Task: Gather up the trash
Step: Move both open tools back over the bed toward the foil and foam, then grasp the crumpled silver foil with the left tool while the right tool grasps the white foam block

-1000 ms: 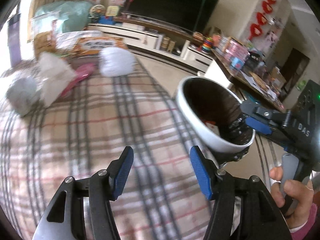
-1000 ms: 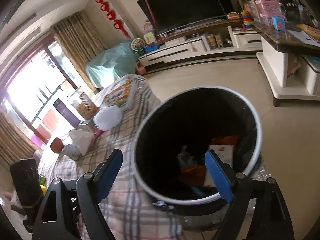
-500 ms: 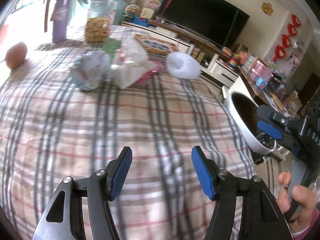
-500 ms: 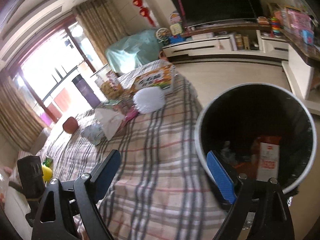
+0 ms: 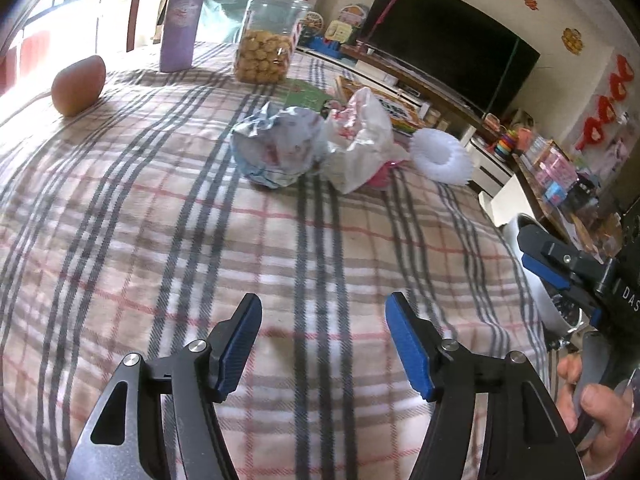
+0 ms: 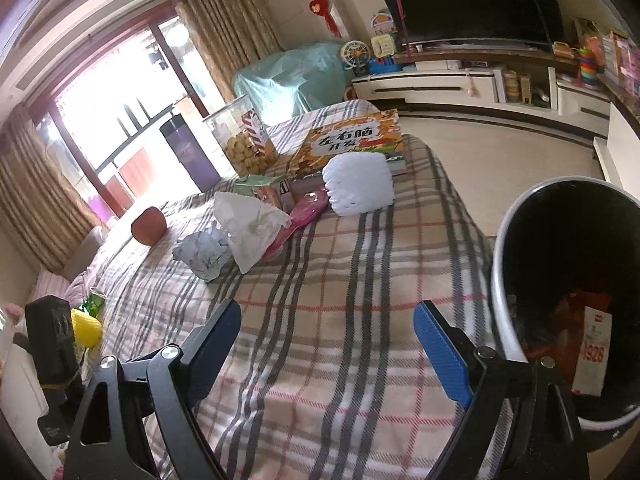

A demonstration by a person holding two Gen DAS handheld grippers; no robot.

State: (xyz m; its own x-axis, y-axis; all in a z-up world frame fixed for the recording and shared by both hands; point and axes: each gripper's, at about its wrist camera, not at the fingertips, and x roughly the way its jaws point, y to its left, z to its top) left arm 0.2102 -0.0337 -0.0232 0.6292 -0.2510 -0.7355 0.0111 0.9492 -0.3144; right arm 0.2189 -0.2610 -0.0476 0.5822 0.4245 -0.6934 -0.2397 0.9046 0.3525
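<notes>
A crumpled blue-and-white paper ball [image 5: 276,148] [image 6: 204,254] lies on the plaid-covered table [image 5: 160,240]. A crumpled white wrapper [image 5: 360,140] [image 6: 252,228] touches it on the right. A white foam fruit net [image 5: 440,156] [image 6: 358,184] sits further right. The white bin with a black liner [image 6: 500,264] stands off the table's right edge and holds red and white packaging. My left gripper [image 5: 323,300] hovers over bare cloth short of the paper ball, its jaws opening, nothing between them. My right gripper [image 6: 327,306] is open and empty, over the cloth beside the bin.
Behind the trash lie a pink brush [image 6: 308,208], a green carton [image 6: 260,188] and a picture book [image 6: 352,140]. A cookie jar [image 5: 266,44], a purple tumbler [image 5: 180,20] and a brown fruit [image 5: 78,86] stand at the far side. A TV unit lines the wall.
Both views have swung left, away from the bin and toward the trash on the table. The bin has slid to the right edge of each view. Both grippers stay empty.
</notes>
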